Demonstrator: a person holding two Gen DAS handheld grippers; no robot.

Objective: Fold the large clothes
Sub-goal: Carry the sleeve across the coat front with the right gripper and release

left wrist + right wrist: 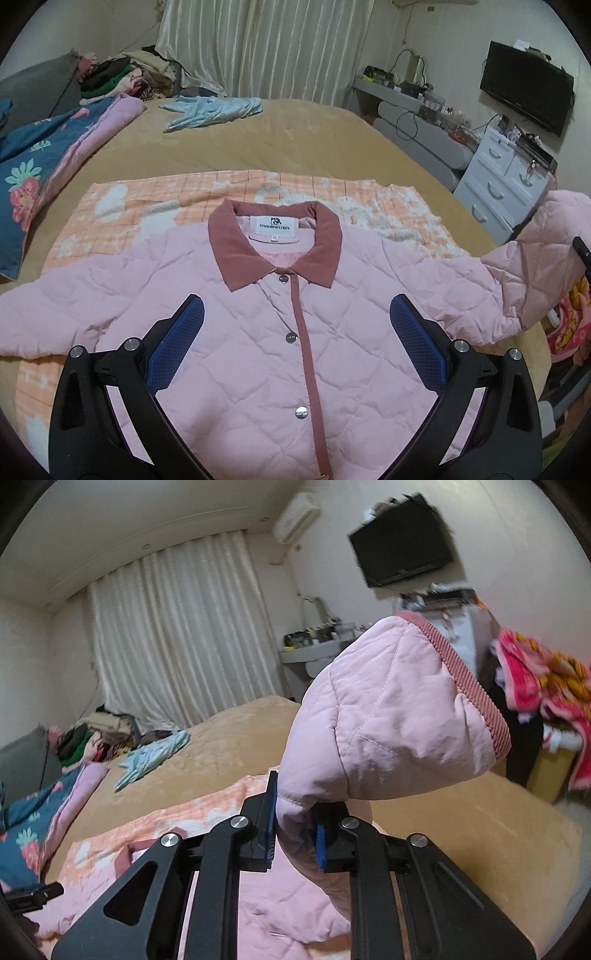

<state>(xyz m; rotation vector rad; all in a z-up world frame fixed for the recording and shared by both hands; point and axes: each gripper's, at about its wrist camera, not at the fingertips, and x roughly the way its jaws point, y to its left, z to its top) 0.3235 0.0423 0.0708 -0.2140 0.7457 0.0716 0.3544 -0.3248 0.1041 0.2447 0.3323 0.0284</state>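
A pink quilted jacket (258,332) with a dusty-rose collar lies front up and buttoned on an orange checked blanket (147,206). Above its chest hovers my left gripper (297,314), open, with nothing between its blue pads. The jacket's right sleeve (535,251) is lifted off the bed at the right edge of the left wrist view. In the right wrist view my right gripper (295,827) is shut on that sleeve (388,720), whose ribbed cuff (476,686) stands up above the fingers. The rest of the jacket (277,904) lies below.
The tan bed cover (258,140) stretches back to a light blue garment (214,110) and a pile of clothes (122,81). A flowered quilt (48,158) lies at the left. White drawers (506,177) and a wall television (528,92) stand right of the bed.
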